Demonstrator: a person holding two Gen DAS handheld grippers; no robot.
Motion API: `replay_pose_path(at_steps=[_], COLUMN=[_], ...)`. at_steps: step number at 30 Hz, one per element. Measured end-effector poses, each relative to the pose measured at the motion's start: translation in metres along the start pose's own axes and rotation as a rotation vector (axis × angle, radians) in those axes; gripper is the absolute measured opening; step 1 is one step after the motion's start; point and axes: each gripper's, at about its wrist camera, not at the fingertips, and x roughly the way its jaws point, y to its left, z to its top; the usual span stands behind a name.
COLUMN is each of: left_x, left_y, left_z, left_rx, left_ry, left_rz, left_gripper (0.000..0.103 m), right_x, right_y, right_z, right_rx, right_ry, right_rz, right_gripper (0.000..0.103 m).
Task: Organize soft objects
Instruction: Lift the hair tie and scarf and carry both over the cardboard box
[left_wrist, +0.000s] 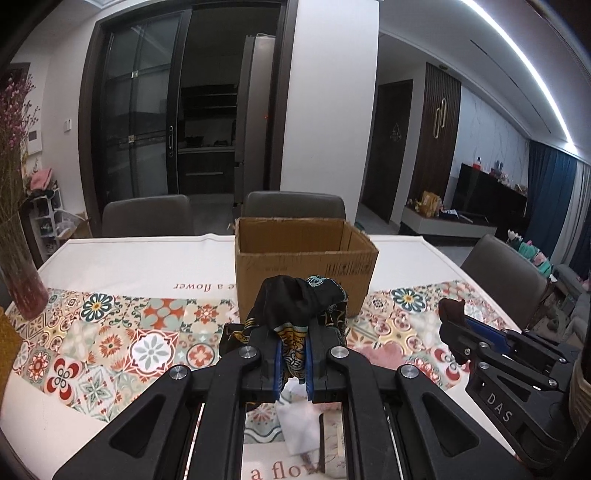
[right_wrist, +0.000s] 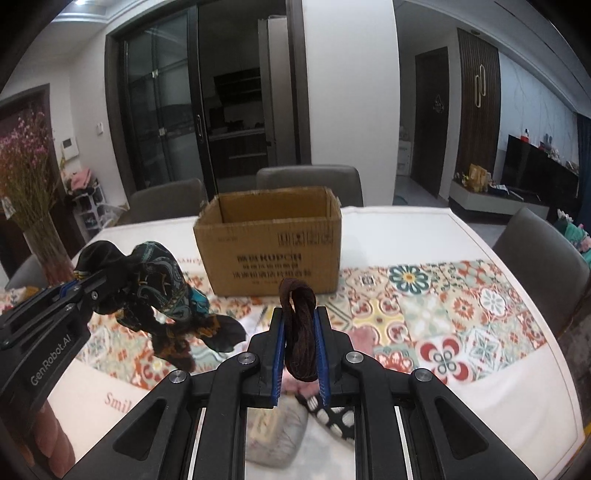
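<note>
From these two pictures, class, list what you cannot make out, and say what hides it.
- Inside of the cardboard box: both views, hidden by its own front wall.
- Soft things under the right tool: right view, covered by the tool's frame.
- Vase of flowers: left view, cut off by the edge.
- Small print on the box: too blurred.

The cardboard box (right_wrist: 269, 240) stands open at the top, so there is room to go in from above. Its front wall blocks the way. White tablecloth (left_wrist: 122, 266) beside it is bare. The vase (left_wrist: 22, 280) stands far left.
</note>
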Motion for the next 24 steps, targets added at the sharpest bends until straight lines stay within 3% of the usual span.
replay_pose_path(at_steps=[24], left_x=[0.011], left_y=[-0.022], left_z=[0.087], left_rx=[-0.016], left_ry=[-0.171], left_rz=[0.031], left_gripper=[0.009], right_x=[0.025], right_y=[-0.028], right_z=[0.096], right_rx=[-0.032], right_ry=[-0.15], right_rz=[0.16], right_gripper=[0.016])
